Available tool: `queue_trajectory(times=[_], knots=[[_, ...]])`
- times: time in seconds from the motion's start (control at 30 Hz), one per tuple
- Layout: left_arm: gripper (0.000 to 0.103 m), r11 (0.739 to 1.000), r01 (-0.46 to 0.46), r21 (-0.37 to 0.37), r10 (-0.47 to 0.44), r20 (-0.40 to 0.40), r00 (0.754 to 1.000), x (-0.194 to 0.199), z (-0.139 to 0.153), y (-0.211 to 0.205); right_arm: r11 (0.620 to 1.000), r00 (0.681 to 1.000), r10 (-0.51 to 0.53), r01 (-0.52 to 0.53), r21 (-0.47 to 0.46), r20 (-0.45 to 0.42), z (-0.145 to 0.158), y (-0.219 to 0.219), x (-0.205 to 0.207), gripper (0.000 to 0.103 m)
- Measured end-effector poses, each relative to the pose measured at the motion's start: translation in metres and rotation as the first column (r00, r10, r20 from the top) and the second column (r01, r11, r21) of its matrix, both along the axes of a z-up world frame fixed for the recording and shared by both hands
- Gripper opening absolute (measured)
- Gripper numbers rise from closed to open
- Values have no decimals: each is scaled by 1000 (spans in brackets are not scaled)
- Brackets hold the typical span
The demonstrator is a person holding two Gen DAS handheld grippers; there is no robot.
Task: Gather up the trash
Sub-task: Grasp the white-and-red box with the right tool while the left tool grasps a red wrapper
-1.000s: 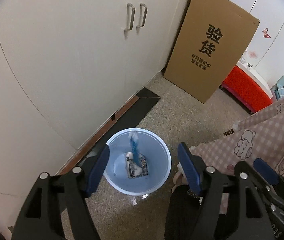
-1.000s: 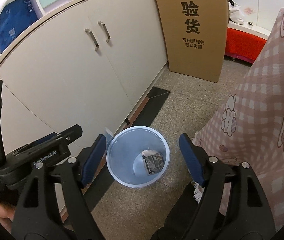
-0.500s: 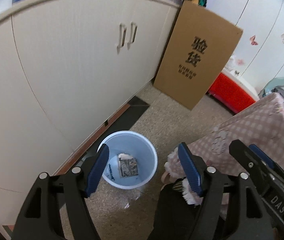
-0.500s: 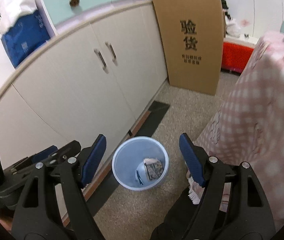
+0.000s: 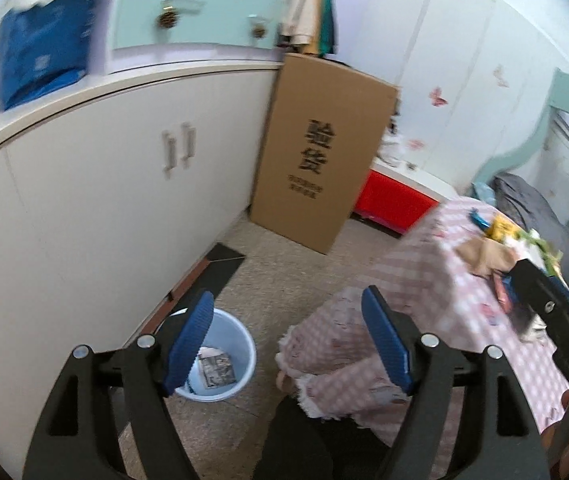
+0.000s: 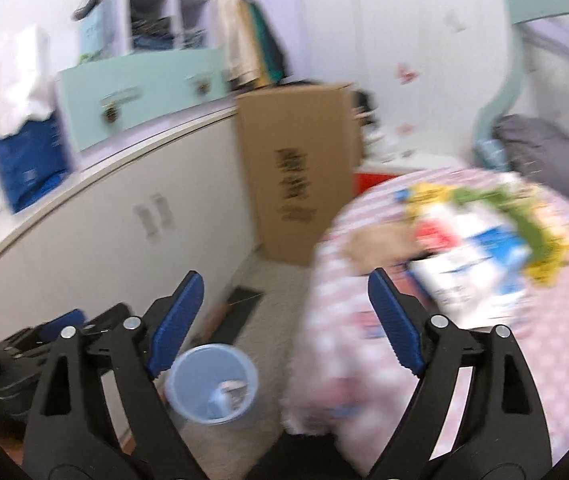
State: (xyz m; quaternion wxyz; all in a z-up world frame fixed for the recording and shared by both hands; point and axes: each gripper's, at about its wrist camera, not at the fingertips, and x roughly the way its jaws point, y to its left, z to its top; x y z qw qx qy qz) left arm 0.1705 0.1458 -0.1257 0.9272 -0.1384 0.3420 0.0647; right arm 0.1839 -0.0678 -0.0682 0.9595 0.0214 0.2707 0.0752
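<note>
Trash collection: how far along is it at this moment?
Partly done. The round light-blue plastic bin on the floor already holds a few wrappers. Nothing is in hand: the left gripper and right gripper are both open and empty, their jaws having just opened wider. Left to do: several packets still lie on the pink checked tablecloth.

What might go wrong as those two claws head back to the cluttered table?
The trash on the pink checked tablecloth lies piled and overlapping, so the open right gripper might catch several pieces or snag cloth. The blue bin stands low beside the table's edge, so a loosely held piece could fall beside it.
</note>
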Motion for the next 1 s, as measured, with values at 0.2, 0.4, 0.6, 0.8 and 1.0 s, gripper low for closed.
queue_trajectory(times=[0.2,0.4,0.6,0.8,1.0], knots=[[77,992,121,37,-121,-1,993,13,8,-56,987,981,-143,132,-96,-127,-23,-53,20,89],[77,977,199,76,-197,-38,980,28,6,-91,967,964,-179,136,-213,-197,-46,-63,50,89],[77,956,265,125,-260,-57,964,35,5,-117,980,968,-141,107,-169,-209,-38,-82,47,55],[77,937,329,122,-324,-60,944,41,7,-142,984,971,-174,165,-67,-165,-22,-123,21,30],[77,913,397,94,-393,-63,918,49,6,-169,982,976,-187,188,2,-107,-8,-152,7,14]])
